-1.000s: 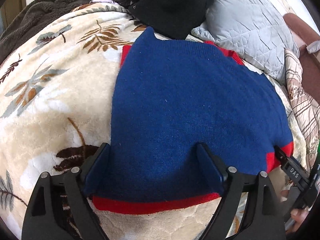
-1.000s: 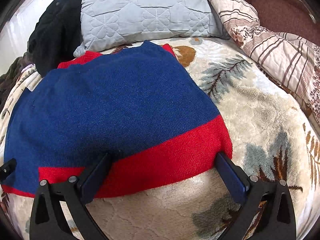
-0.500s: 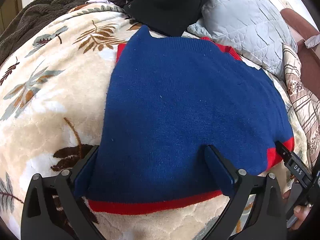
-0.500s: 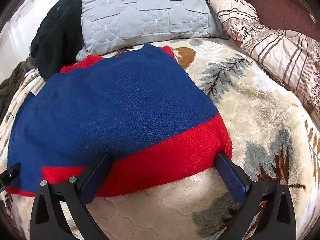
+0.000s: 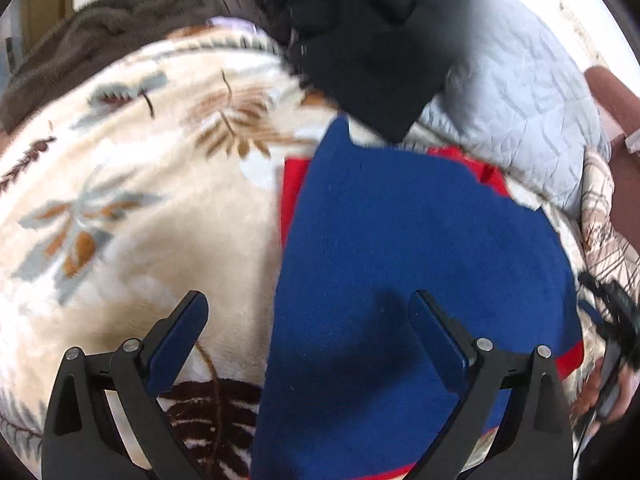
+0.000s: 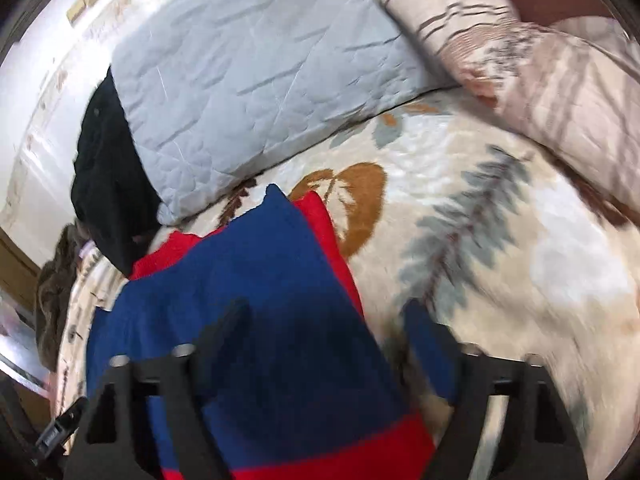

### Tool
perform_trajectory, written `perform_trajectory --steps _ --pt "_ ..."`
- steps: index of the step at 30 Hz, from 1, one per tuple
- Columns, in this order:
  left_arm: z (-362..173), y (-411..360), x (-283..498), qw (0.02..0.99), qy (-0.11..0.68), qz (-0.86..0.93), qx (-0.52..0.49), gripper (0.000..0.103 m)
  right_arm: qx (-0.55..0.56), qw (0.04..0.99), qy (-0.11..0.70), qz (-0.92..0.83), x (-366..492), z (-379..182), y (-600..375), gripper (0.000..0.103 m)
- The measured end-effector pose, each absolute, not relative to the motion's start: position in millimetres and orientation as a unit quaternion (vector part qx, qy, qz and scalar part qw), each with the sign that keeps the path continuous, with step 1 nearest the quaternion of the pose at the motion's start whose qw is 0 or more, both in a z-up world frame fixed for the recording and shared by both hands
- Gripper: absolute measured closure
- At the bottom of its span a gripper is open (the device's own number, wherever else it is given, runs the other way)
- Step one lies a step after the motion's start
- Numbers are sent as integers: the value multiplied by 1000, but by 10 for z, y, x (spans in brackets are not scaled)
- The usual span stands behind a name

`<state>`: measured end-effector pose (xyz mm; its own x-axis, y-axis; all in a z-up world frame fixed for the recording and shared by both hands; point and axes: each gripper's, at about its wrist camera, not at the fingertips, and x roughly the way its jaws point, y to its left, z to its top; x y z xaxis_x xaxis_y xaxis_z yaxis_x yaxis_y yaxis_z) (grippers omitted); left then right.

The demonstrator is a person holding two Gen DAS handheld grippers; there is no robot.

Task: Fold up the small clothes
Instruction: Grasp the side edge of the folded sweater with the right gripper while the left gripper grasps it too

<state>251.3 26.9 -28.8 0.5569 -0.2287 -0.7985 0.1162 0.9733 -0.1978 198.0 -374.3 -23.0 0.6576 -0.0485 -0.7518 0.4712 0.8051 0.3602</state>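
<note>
Both views are motion-blurred, the right wrist view most of all. The sweater's (image 5: 420, 280) near hem runs out of frame at 6 o'clock, so its front edge is cut off. The sweater lies on the leaf-print blanket (image 5: 140, 240), blue side up with red trim showing at 12 o'clock. A black garment (image 5: 368, 48) covers part of the grey pillow (image 5: 520, 100).

Left gripper (image 5: 308, 316): jaws wide open, nothing clamped; the sweater's left edge lies between them. Right gripper (image 6: 324, 320): jaws closing, with the sweater's right edge between them; contact cannot be confirmed through the blur.

Compared with one second ago, each gripper has shifted outward toward its own side edge of the sweater; earlier both sat at the near hem.
</note>
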Motion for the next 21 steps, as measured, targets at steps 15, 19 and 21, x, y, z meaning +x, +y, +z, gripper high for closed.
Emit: perform_trajectory --steps 15,19,21 --pt "-322 381 2586 889 450 -55 -63 2 241 900 342 -125 1991 -141 -3698 94" --pt "-437 434 2629 878 471 -48 -71 2 226 879 389 -157 2086 -378 -3660 95" --pt "-422 478 2637 876 472 -51 -79 2 236 873 392 -167 2087 -273 -3623 94"
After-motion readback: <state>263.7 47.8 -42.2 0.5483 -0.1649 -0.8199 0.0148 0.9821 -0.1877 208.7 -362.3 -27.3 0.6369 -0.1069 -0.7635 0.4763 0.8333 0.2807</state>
